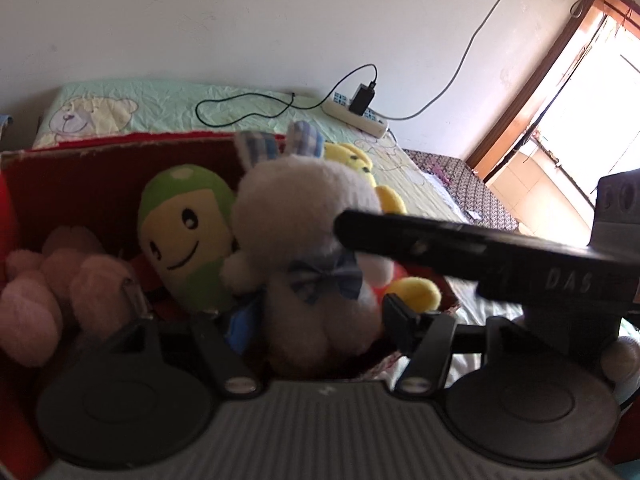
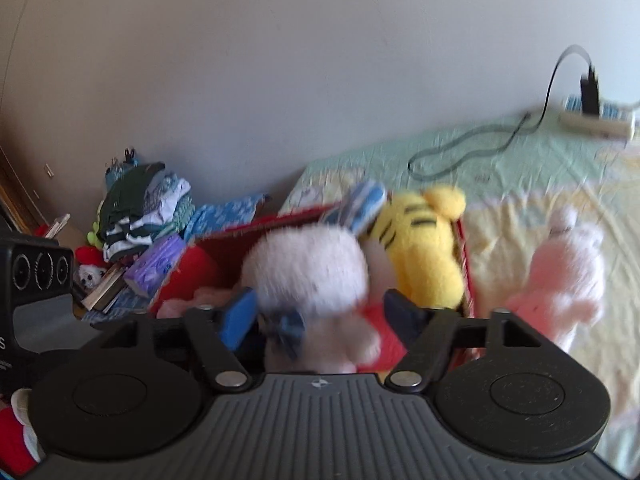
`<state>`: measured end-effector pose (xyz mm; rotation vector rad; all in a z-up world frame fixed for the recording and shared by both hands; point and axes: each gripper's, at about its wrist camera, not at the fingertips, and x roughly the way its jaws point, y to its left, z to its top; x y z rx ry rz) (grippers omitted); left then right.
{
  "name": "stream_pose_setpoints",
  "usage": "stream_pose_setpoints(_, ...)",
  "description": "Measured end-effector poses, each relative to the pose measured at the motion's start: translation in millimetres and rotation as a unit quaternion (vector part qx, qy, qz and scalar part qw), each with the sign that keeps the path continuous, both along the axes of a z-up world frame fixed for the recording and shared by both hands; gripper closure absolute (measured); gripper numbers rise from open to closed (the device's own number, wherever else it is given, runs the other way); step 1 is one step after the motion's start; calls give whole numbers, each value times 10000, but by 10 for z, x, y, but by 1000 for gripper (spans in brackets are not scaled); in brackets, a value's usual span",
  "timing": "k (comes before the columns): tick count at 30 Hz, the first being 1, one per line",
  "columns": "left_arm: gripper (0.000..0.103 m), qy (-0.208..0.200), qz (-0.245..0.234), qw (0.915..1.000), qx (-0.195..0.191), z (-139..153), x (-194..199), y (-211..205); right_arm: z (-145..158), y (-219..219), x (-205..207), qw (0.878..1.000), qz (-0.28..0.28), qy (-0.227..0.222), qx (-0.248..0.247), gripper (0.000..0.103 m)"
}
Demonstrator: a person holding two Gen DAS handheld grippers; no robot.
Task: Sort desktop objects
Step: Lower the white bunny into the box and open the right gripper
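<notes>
A white plush rabbit (image 1: pixel 308 232) with blue checked ears and a blue bow sits over the red box (image 1: pixel 100 160), between the fingers of my left gripper (image 1: pixel 316 320). The jaws stand apart on either side of its body, not squeezing it. In the right wrist view the same rabbit (image 2: pixel 308 280) lies between the fingers of my right gripper (image 2: pixel 320 316), which also stand wide. The black right gripper body (image 1: pixel 460 248) crosses the left wrist view at the rabbit's right side. The box holds a green-yellow plush (image 1: pixel 184 236), a pink plush (image 1: pixel 48 292) and a yellow tiger plush (image 2: pixel 424 248).
A pink-white plush (image 2: pixel 560 272) lies on the bed sheet right of the box. A power strip with charger and cable (image 1: pixel 356 112) lies at the wall. Folded clothes and books (image 2: pixel 136 216) are piled left of the box. A doorway is at far right.
</notes>
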<state>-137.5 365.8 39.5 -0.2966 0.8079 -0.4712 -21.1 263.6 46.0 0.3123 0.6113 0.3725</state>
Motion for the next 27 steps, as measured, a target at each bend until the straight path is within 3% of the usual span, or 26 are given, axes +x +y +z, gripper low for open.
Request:
stream_pose_setpoints(3, 38, -178, -20, 9998, -68, 105, -45, 1, 128, -67, -33, 9990, -175, -361, 208, 26)
stream_pose_setpoints(4, 38, -227, -46, 9997, -85, 130, -52, -12, 154, -101, -24, 9980, -228, -443, 396, 31)
stream_pose_setpoints(6, 38, -243, -104, 9996, -99, 136, -41, -56, 167, -122, 60, 9969, -189, -365, 664, 45)
stream_pose_setpoints(7, 38, -235, -137, 9996, -76, 125, -28, -88, 150, -111, 119, 9965, -141, -280, 773, 61)
stream_pose_setpoints(8, 37, -231, -160, 9996, -16, 107, 2, -135, 118, -94, 178, 9960, -77, -176, 871, 70)
stream_pose_setpoints(10, 36, -212, -171, 9995, 164, 51, 79, -222, 56, -28, 289, 9971, -83, -2, 755, 76)
stream_pose_setpoints(20, 35, 60, -112, 9999, 69, -146, 237, -172, -144, 225, 538, 9996, 104, 241, -115, 78)
stream_pose_setpoints(27, 33, 110, -160, 9998, 80, -166, 170, -146, -143, 153, 441, 9987, 273, 432, -33, 79)
